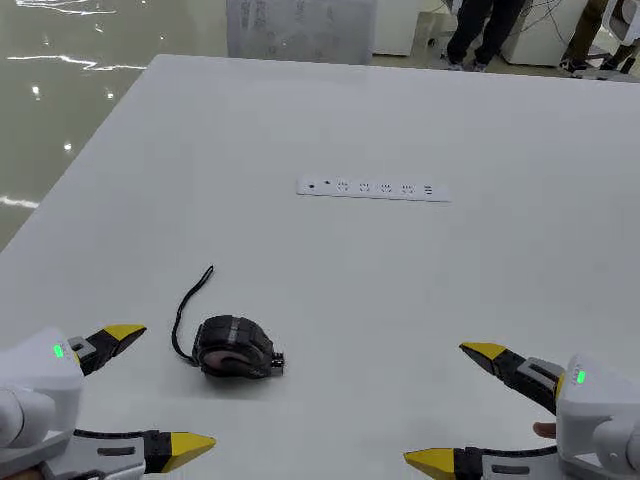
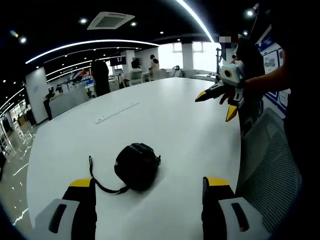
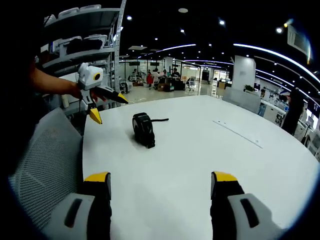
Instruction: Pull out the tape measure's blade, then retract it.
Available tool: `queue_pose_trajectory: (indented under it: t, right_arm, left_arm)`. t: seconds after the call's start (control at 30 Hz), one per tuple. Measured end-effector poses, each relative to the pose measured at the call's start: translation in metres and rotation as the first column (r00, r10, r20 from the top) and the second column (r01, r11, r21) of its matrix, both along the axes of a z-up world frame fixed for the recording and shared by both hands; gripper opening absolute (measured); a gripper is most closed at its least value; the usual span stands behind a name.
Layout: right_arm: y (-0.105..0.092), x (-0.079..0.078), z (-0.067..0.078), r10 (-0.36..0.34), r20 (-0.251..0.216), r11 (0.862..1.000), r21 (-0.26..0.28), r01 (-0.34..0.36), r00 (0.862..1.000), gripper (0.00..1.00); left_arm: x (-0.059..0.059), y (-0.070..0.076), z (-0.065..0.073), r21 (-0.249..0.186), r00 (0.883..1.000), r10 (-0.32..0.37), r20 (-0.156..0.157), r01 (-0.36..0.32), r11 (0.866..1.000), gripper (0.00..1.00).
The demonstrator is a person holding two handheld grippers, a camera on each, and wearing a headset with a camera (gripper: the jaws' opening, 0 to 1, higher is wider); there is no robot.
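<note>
On the left, the left gripper hangs just over the near edge of the one white table. Its two yellow-tipped jaws are spread wide and hold nothing. Just ahead of it and a little to the right lies the one tape measure, black, resting on the table nearer this gripper than the other. It is touched by neither gripper and its blade is not yet pulled out. One thin black strap loops from its left side and runs away across the table. In the left gripper view the tape measure sits between the two jaws, a little beyond their tips.

Farther back, right of the tape measure and well apart from it, one white power strip lies flat.

On the right, the right gripper hangs over the near edge, its two jaws also wide apart and empty. In its own view the tape measure lies well ahead, left of centre.
</note>
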State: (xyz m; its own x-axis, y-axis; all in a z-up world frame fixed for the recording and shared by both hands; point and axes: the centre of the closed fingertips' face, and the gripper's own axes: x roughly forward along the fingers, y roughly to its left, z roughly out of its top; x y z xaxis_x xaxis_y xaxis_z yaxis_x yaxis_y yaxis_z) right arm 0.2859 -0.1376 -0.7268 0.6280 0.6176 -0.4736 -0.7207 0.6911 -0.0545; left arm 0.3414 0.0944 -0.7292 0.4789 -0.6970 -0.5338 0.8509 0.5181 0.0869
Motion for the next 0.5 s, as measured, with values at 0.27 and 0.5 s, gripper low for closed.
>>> queue_pose_trajectory:
  t: [0.27, 0.5]
  right_arm:
    - [0.007, 0.012, -0.005, 0.057, -0.011, 0.998, -0.022, -0.058, 0.998, 0.75]
    - [0.015, 0.024, -0.012, 0.104, -0.015, 0.994, -0.030, -0.104, 0.994, 0.71]
  left_arm:
    - [0.012, -0.003, -0.007, 0.052, 0.999, -0.043, 0.001, 0.043, 0.998, 0.77]
    - [0.023, -0.006, -0.013, 0.084, 0.997, -0.080, 0.003, 0.079, 0.993, 0.72]
